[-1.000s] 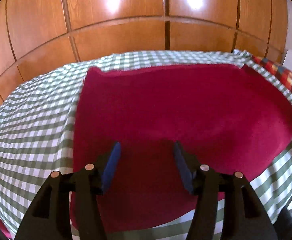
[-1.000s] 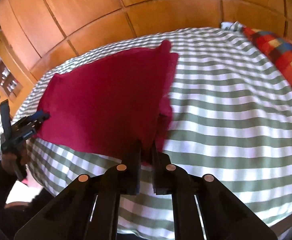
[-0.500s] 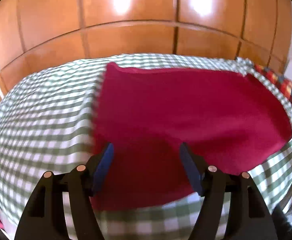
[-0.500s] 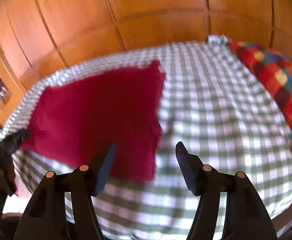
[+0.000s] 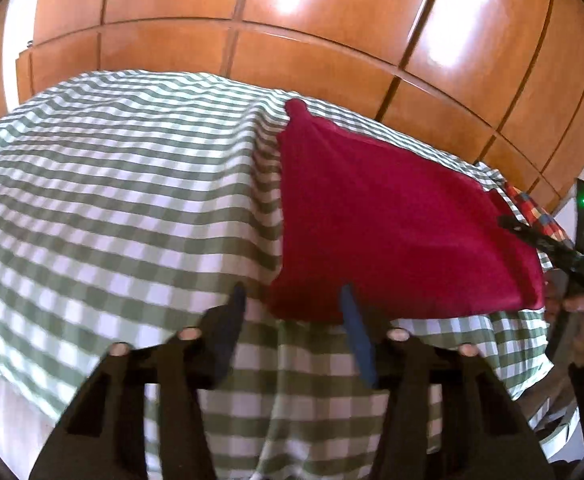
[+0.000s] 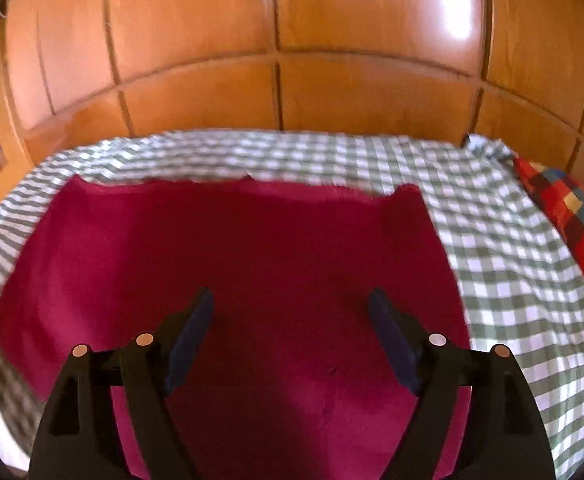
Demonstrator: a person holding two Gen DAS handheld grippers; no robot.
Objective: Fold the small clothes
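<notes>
A dark red cloth (image 5: pixel 392 232) lies flat on the green-and-white checked bedcover (image 5: pixel 111 200). My left gripper (image 5: pixel 292 300) is open and empty, hovering at the cloth's near left corner. In the right wrist view the red cloth (image 6: pixel 251 260) fills the middle of the bed. My right gripper (image 6: pixel 289 308) is open and empty above the cloth's near part. The right gripper also shows in the left wrist view (image 5: pixel 548 248) at the cloth's right edge, held by a hand.
A wooden panelled wardrobe (image 6: pixel 292 60) stands behind the bed. A red, blue and yellow checked pillow (image 6: pixel 572 220) lies at the bed's right end. The checked bedcover (image 6: pixel 512 260) spreads to the cloth's right, and hangs over the bed's near edge in the left wrist view.
My right gripper let go of the cloth's corner, opened, and moved left over the cloth. My left gripper moved left and back to the cloth's near left corner, staying open.
</notes>
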